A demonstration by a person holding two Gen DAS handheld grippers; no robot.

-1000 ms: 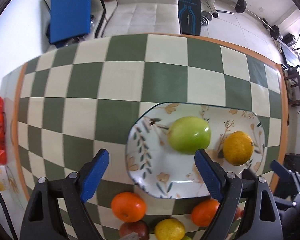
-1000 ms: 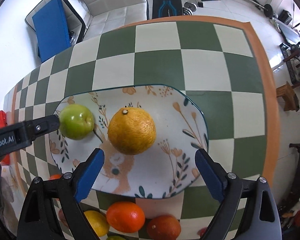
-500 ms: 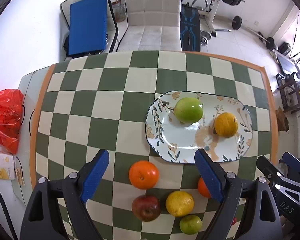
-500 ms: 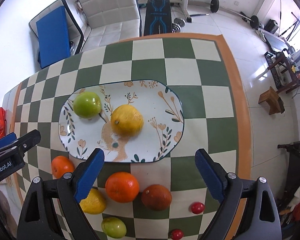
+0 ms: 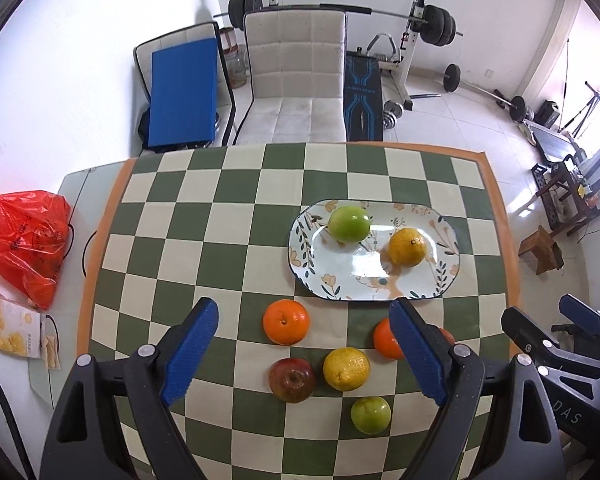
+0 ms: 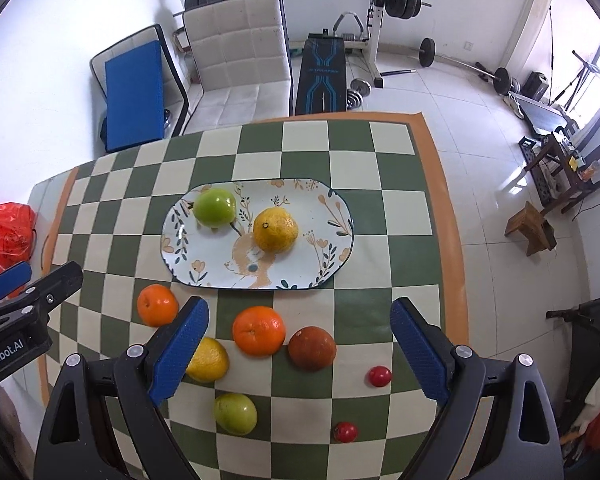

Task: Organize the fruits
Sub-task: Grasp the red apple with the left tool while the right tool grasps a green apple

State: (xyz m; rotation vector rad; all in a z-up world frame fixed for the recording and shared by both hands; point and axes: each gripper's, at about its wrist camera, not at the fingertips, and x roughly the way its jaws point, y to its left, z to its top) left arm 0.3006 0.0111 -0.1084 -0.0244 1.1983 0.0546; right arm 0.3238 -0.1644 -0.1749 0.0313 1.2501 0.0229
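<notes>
Progress so far: just a green apple [image 6: 215,207] and yellow citrus [image 6: 275,229] on the plate [image 6: 332,216], both grippers, left [image 5: 304,354] and right [image 6: 300,350], gaping empty, and about eight fruits waiting on the checkered cloth [image 6: 404,240].

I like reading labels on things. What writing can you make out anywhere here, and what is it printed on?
"enRobot.AI", first letter cut off by the picture's edge: on the black body of the left gripper, in the right wrist view.
"DAS": on the black body of the right gripper, in the left wrist view.
Snack packet: small print, too blurred to read.
Red plastic bag: dark markings, unreadable.
Blue-lined bench pad: lettering too small.
</notes>
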